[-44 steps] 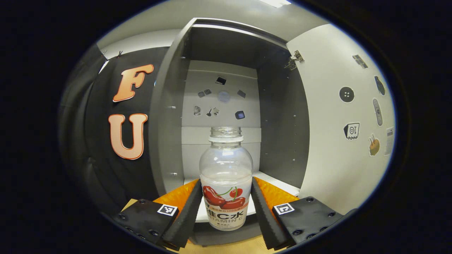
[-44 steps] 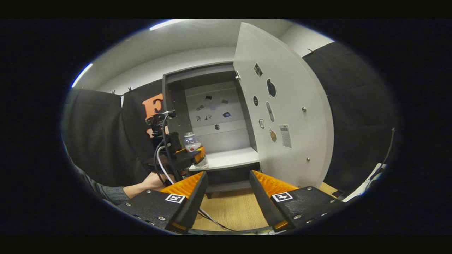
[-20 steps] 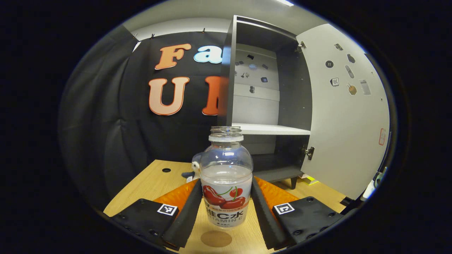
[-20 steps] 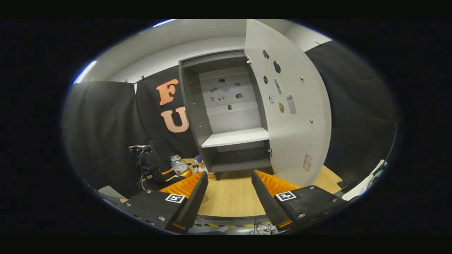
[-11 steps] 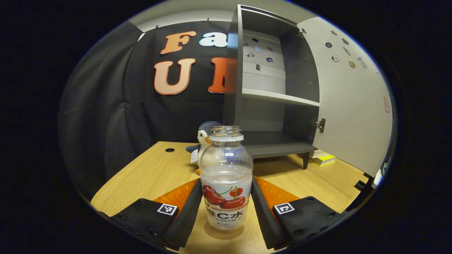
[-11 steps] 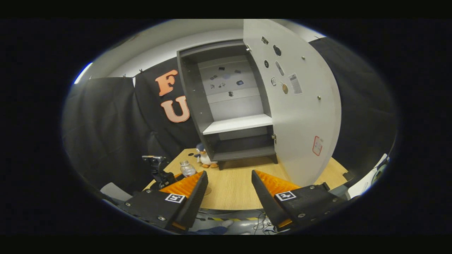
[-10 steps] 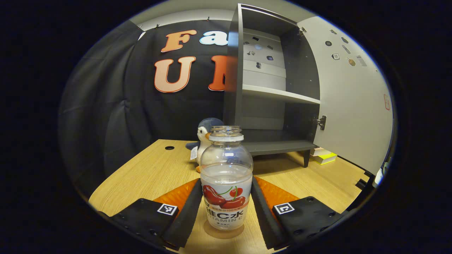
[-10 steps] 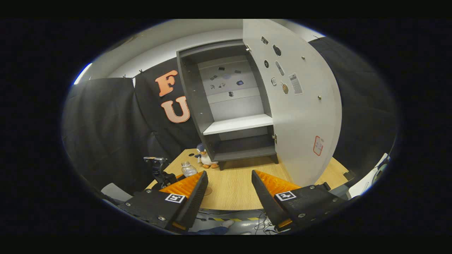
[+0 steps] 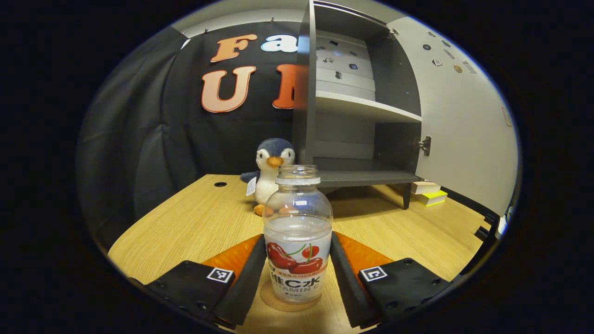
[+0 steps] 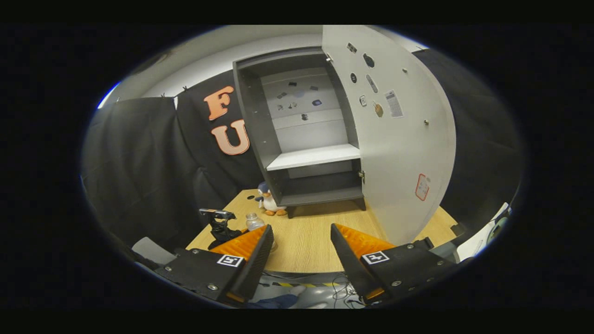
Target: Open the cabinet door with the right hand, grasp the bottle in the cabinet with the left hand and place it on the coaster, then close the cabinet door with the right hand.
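In the left gripper view the left gripper (image 9: 297, 271) pinches the bottle (image 9: 297, 232) — one finger pressed on each side of its labelled lower half. The bottle stands upright, uncapped, part full of clear liquid, and its base sits over the round coaster (image 9: 290, 300) near the front edge of the table (image 9: 185, 227); whether the base actually touches the coaster is hard to tell from this angle. Behind the bottle, toward the table's back edge, a toy penguin (image 9: 269, 171) stands just beside the left wall of the cabinet (image 9: 362, 106). The cabinet's door (image 9: 464, 125) is swung wide open on its right side, and a small stack of books (image 9: 429, 193) lies on the table under the door.

In the right gripper view the right gripper (image 10: 300, 253) is spread apart with nothing between its fingers, near the table's front edge and well apart from the door (image 10: 399, 134). The bottle (image 10: 254, 221) shows small at the left — at the table's front left corner.
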Tool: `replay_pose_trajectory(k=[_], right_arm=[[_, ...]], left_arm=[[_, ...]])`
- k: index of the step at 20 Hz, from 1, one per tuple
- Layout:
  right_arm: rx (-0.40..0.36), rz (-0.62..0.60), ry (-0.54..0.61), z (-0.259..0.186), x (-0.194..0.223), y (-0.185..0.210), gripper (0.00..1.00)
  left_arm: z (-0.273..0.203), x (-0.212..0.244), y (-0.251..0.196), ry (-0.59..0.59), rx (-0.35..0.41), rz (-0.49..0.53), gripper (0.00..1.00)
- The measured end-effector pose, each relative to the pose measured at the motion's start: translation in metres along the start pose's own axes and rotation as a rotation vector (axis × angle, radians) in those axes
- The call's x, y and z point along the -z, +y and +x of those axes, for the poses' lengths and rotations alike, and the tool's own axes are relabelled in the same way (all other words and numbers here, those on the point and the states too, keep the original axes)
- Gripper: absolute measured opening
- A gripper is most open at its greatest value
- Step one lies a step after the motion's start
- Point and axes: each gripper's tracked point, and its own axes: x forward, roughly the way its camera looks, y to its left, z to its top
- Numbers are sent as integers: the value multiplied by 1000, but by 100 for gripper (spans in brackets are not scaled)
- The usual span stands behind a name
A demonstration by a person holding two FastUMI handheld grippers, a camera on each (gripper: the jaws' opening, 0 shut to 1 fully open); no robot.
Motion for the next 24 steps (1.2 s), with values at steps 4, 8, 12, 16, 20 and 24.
replay_pose_trajectory(k=[4,8,12,16,20,24], right_arm=[[-14,7,7,4,1,3,78],[-22,19,18,5,5,6,78],[-37,27,24,5,5,11,78],[-46,39,30,3,9,13,78],[-46,48,37,5,9,13,78],[-56,58,41,7,11,16,78]], left_arm=[[-9,2,-1,-6,-1,17,84],[-20,5,-1,1,0,35,84],[-23,10,-5,21,15,83,85],[-27,15,2,25,-6,114,87],[-27,14,13,20,-31,127,89],[-27,10,10,9,-7,117,90]])
